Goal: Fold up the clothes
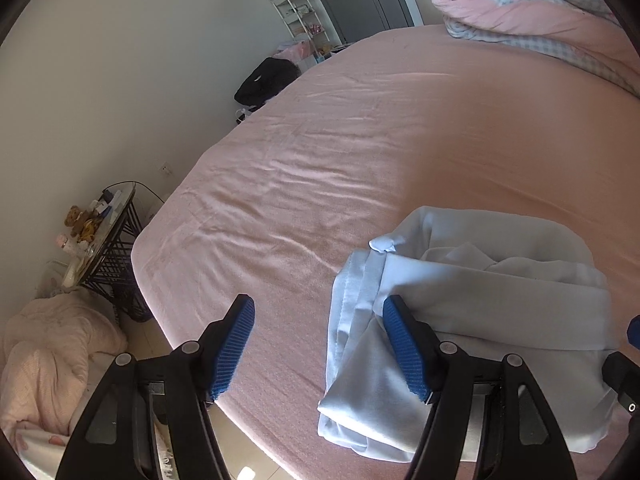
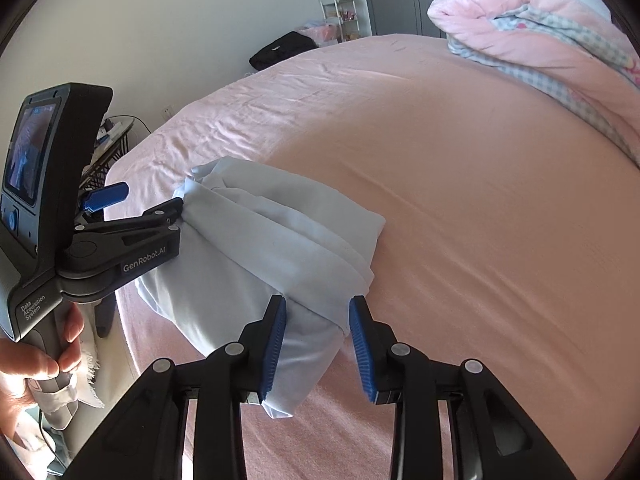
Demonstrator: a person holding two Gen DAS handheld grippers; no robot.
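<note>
Pink bed sheet (image 1: 360, 140) fills the left wrist view, with a rolled quilt (image 1: 520, 4) at 1 o'clock. Left gripper (image 1: 318, 316): jaws wide apart, gripping nothing; its right pad rests against the folded pale blue garment (image 1: 480, 300) lying at 4 o'clock near the bed edge.

Right wrist view: same sheet, garment (image 2: 272, 248) at centre. Right gripper (image 2: 318, 312): jaws at a narrow gap, the garment's near corner between them, left pad touching cloth. A hand (image 2: 36, 356) holds the left gripper (image 2: 154, 200) at 9 o'clock.
</note>
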